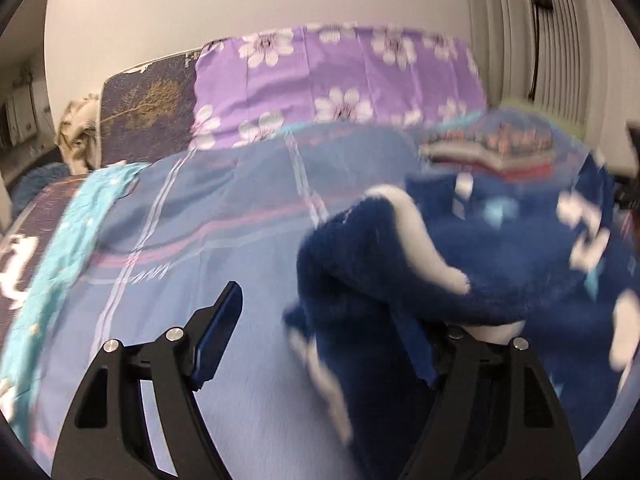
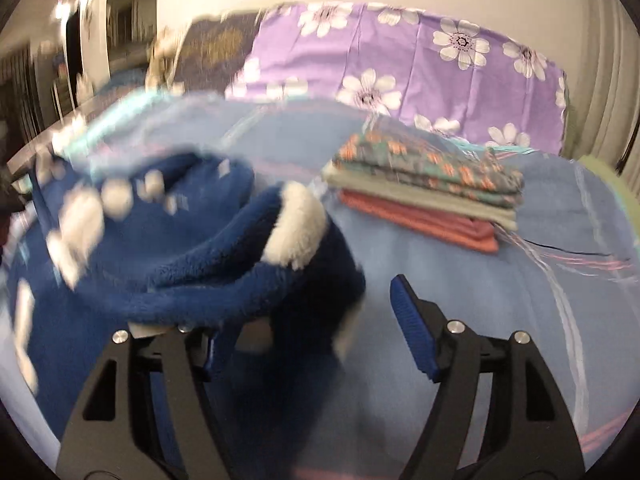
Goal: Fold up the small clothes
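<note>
A fuzzy dark blue garment with white trim [image 1: 400,264] lies bunched on the blue bed sheet [image 1: 224,216]. My left gripper [image 1: 320,344] is open; the garment drapes over its right finger, and its left finger [image 1: 218,336] is bare. In the right wrist view the same garment [image 2: 192,248] drapes over the left finger of my right gripper [image 2: 312,332], which is open; its right finger [image 2: 412,328] is bare over the sheet [image 2: 480,300]. Both views are blurred by motion.
A stack of folded clothes [image 2: 432,192], floral on top and red at the bottom, sits on the sheet to the right; it also shows blurred in the left wrist view [image 1: 492,148]. A purple flowered pillow [image 1: 336,80] leans against the wall behind. Curtains [image 1: 532,40] hang at right.
</note>
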A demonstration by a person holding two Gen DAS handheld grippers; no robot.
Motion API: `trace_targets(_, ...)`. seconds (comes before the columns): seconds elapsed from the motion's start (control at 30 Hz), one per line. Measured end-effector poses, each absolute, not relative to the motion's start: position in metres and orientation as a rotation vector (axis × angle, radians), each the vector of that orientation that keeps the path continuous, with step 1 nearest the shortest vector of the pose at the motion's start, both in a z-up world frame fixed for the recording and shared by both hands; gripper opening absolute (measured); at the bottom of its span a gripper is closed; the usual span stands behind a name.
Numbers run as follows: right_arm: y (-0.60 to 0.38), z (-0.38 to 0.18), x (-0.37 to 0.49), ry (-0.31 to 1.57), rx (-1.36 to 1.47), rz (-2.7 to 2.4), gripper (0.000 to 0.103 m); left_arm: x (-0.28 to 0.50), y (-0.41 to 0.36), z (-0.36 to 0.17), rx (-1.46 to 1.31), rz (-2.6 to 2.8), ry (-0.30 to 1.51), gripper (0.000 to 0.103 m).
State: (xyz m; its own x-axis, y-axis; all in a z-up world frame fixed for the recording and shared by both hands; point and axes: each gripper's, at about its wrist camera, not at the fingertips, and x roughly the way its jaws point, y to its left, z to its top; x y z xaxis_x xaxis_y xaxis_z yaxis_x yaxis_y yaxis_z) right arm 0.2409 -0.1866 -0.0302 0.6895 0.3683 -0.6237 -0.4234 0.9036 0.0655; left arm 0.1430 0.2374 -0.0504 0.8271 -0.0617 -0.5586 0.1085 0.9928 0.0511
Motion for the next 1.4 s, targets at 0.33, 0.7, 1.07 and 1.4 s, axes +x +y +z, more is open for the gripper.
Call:
trace_targets(0.33, -0.224, -0.054, 0.303, 0.847, 0.410, 0.482, 0.025, 0.200, 0.270, -0.075, -0.241, -0.208, 0.683, 0.017)
trace_targets(0.7, -0.210, -0.046, 0.307, 0.850, 0.399, 0.519, 0.013, 0.202, 0.278, -0.084, -0.393, -0.241, 0.696, 0.009)
trace_targets(1.07, -0.181, -0.058, 0.295, 0.891, 0.095, 0.286, 0.041, 0.194, 0.262, -0.080, -0.173, -0.072, 0.767, 0.033)
trace_targets(1.4, -0.199, -0.006, 0.169, 0.701, 0.171, 0.370, 0.050, 0.107, 0.230, -0.078, -0.150, -0.125, 0.782, 0.061)
